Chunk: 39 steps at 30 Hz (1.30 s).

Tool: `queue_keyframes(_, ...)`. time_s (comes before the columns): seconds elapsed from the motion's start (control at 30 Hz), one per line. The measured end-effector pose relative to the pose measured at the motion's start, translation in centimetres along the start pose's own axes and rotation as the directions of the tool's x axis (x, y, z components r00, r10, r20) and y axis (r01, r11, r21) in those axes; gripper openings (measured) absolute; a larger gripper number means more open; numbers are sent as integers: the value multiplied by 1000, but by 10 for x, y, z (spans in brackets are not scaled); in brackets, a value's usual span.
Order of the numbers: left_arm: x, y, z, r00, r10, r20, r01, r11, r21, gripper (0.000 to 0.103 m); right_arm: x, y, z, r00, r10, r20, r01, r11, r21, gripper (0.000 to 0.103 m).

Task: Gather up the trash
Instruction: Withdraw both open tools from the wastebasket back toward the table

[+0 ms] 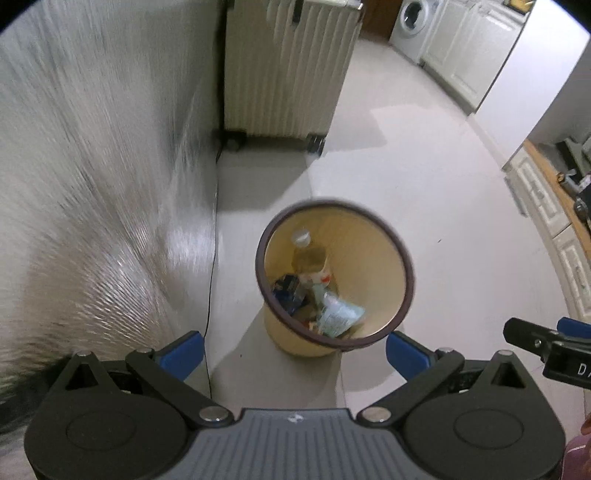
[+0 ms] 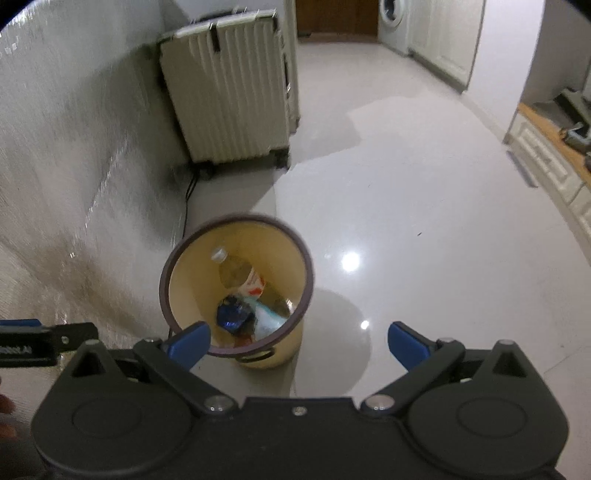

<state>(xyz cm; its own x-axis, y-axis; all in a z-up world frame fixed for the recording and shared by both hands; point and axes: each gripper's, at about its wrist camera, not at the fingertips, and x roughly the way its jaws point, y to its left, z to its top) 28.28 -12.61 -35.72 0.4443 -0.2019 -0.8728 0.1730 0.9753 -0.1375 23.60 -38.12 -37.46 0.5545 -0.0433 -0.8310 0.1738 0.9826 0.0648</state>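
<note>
A tan waste bin with a dark rim (image 1: pixel 384 258) stands on the floor below both grippers; it also shows in the right wrist view (image 2: pixel 184 280). Inside lie a plastic bottle (image 1: pixel 308 254), a dark blue wrapper (image 1: pixel 286 290) and a pale green packet (image 1: pixel 338 314); the right wrist view shows the bottle (image 2: pixel 240 275) and blue wrapper (image 2: pixel 232 315) too. My left gripper (image 1: pixel 295 354) is open and empty above the bin's near rim. My right gripper (image 2: pixel 299 345) is open and empty, to the right of the bin.
A ribbed cream suitcase (image 1: pixel 288 70) stands by the textured wall (image 1: pixel 92 184), with a thin black cable (image 1: pixel 212 295) along the wall's foot. White cabinets (image 1: pixel 472 48) and a washing machine (image 1: pixel 415 26) stand at the back right. The pale tiled floor (image 2: pixel 406 221) is glossy.
</note>
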Motion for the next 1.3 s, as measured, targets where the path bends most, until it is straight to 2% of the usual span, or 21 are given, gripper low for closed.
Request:
queue_keyframes(0.17, -52, -16, 3, 995, -30, 100, 26, 999, 40, 103, -57, -11, 3, 995, -13, 102, 11, 1000, 15, 103)
queue_keyframes(0.33, -110, -33, 7, 978, -61, 200, 49, 997, 63, 103, -117, -19, 8, 978, -16, 208, 9, 999, 35, 103)
queue_keyframes(0.47, -160, -45, 9, 955, -87, 283, 68, 995, 79, 103, -165, -21, 13, 958, -10, 285, -1, 999, 39, 103)
queue_keyframes(0.67, -222, -59, 9, 917, -91, 387, 57, 994, 97, 103, -220, -17, 19, 928, -2, 373, -9, 1000, 28, 103)
queue_keyframes(0.9, -289, -59, 4, 869, -80, 488, 32, 994, 107, 103, -284, -5, 31, 873, 29, 486, -31, 1000, -4, 103)
queue_keyframes(1.13, -342, -38, -1, 826, -40, 563, -20, 995, 100, 103, -325, 18, 40, 824, 90, 559, -79, 996, -45, 103)
queue_keyframes(1.3, -368, -14, 1, 800, -3, 600, -53, 996, 75, 103, -339, 42, 46, 805, 130, 579, -114, 991, -64, 103)
